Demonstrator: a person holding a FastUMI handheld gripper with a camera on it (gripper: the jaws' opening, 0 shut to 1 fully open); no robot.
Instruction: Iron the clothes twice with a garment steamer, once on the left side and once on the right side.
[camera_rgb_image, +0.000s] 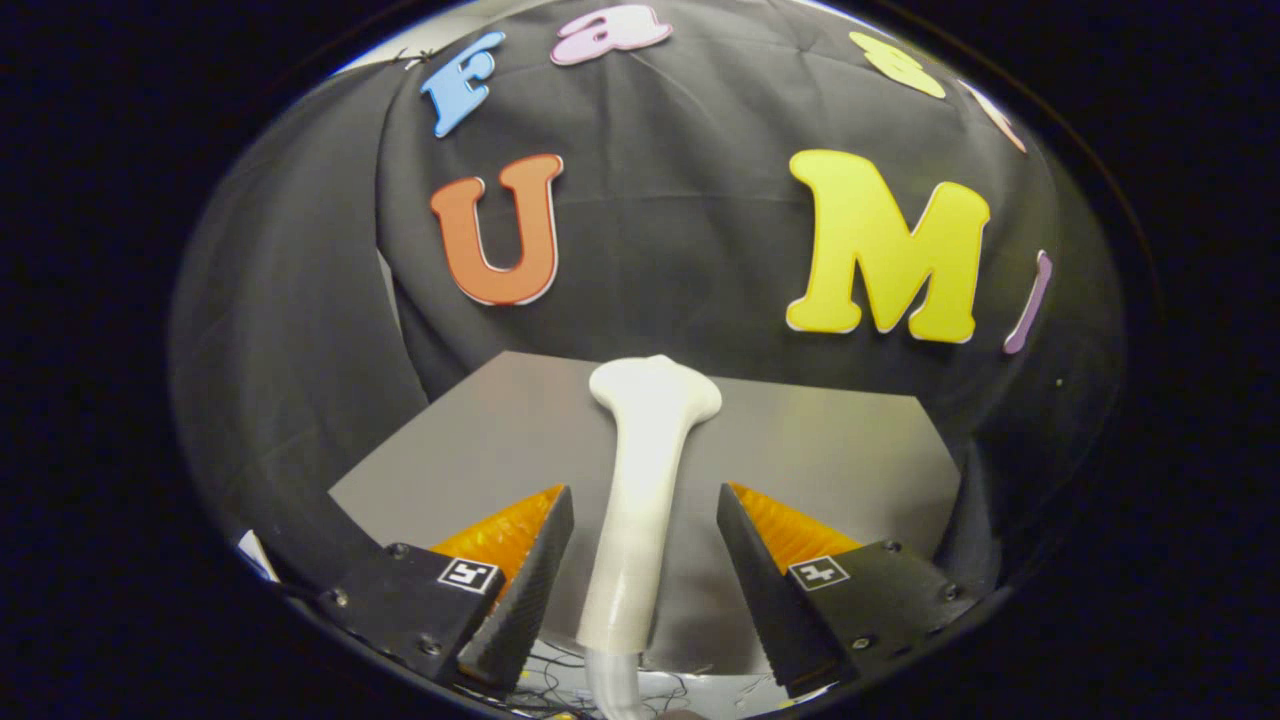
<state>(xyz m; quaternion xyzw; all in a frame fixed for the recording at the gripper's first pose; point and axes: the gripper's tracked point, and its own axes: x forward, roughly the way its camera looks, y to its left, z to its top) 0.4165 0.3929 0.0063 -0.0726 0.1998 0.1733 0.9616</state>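
Jaws spread, steamer handle in the gap, not pinched.
White garment steamer (640, 490) lies on grey worktop (850, 450), head pointing away toward booth wall; gripper (645, 545) fingers (530, 570) sit apart either side of handle, touching nothing.

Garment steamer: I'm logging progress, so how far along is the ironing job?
Nothing looks done yet. The white garment steamer stands upright between the open fingers of the claw, with gaps on both sides, so it isn't gripped. Beyond it lies a grey surface; I can't tell whether that is the clothes. Left: grasping the steamer and both passes.
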